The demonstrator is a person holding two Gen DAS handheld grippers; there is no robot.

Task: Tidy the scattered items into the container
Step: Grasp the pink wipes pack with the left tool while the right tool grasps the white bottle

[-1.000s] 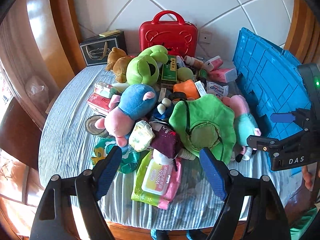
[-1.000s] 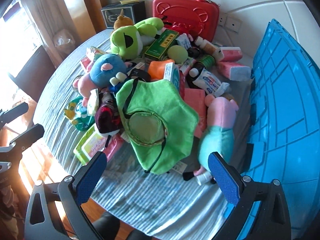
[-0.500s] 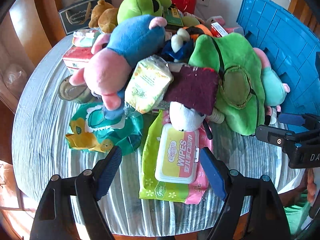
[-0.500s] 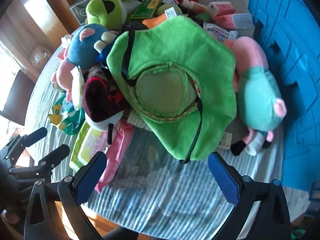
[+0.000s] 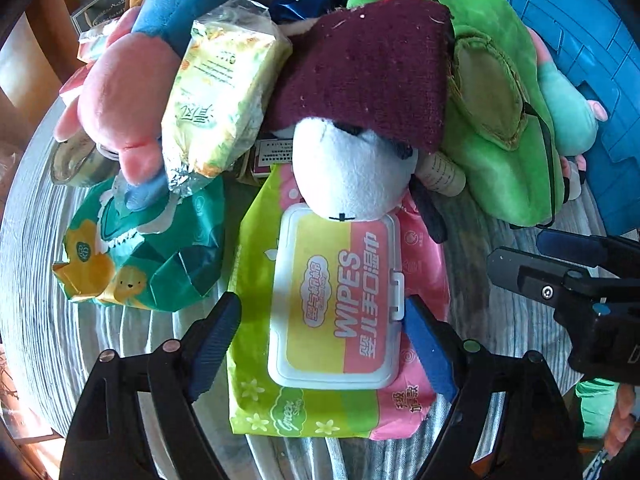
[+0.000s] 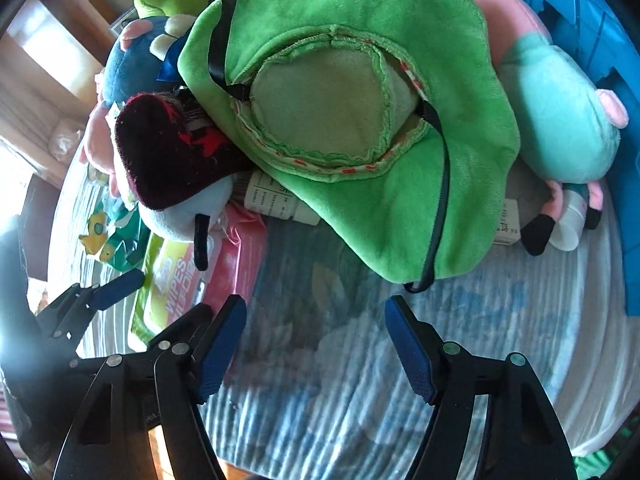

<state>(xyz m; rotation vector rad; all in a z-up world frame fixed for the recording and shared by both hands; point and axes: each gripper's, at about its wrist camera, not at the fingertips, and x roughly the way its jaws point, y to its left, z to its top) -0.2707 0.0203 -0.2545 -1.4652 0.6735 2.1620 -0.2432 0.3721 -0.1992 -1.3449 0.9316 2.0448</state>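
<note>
Both grippers have dropped close to the pile. The left gripper (image 5: 322, 330), jaws just widened, straddles the wipes pack (image 5: 332, 312) near the table's front edge, unclenched. It should settle lower and centre before closing, clear of the white plush (image 5: 352, 168). The right gripper (image 6: 316, 344), jaws just narrowed, is empty above striped cloth (image 6: 360, 380) below the green hat (image 6: 360, 120). Only its view shows the hat's cord; the blue container (image 6: 592, 0) stands at the right edge.

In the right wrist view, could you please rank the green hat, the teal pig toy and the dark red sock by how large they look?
1. Green hat, clearly largest.
2. Teal pig toy and dark red sock: they look alike, so no ranking.
</note>
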